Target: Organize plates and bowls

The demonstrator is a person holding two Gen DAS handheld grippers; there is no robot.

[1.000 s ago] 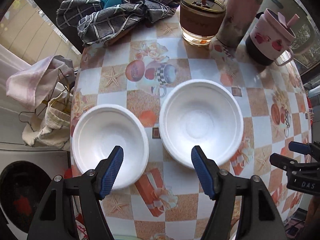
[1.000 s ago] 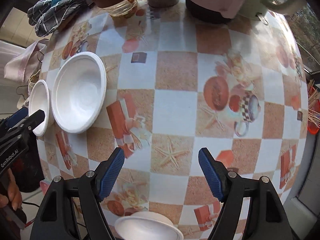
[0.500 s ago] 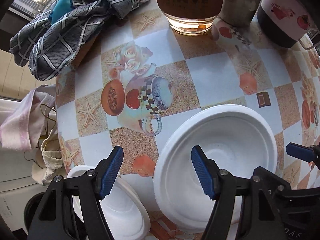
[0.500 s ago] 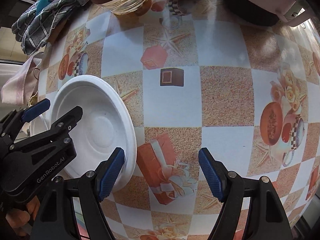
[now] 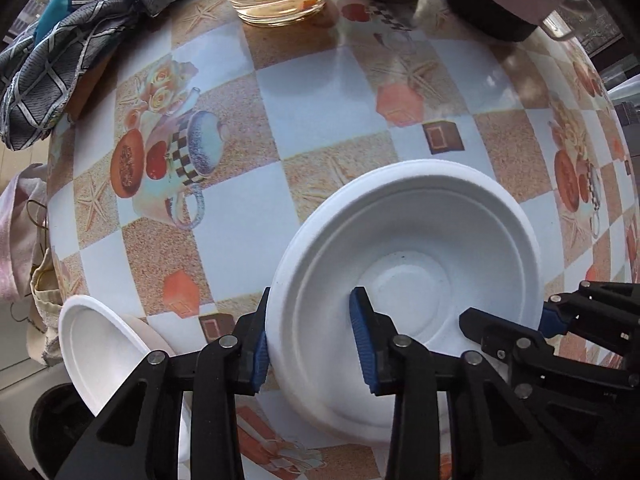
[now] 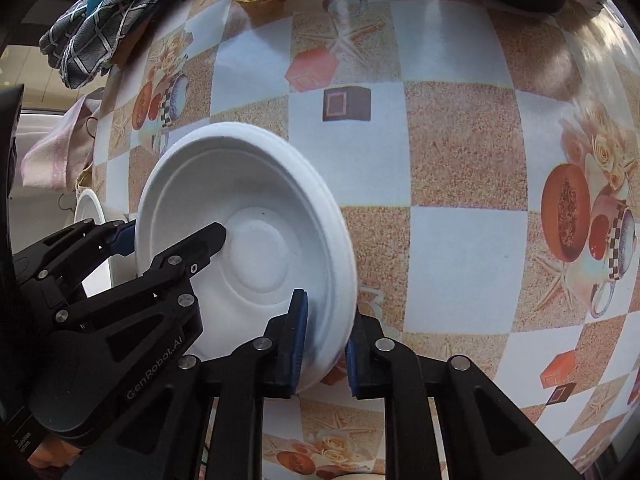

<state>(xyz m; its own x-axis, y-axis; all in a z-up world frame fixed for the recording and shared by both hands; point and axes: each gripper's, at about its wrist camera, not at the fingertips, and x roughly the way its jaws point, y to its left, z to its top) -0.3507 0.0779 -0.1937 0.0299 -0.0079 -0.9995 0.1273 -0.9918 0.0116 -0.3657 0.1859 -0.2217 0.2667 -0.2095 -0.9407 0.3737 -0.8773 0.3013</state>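
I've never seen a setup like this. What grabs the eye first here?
The big white bowl in the middle of the patterned table, pinched by its rim from both sides: the left gripper and the right gripper have each just closed their blue-padded jaws on it. A smaller white bowl sits at the table's left edge.

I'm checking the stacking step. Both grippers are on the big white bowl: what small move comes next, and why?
Probably a short, level lift. The left gripper and right gripper have just closed their jaws on opposite rims of the large bowl, and the small bowl sits beside it, likely where it goes next.
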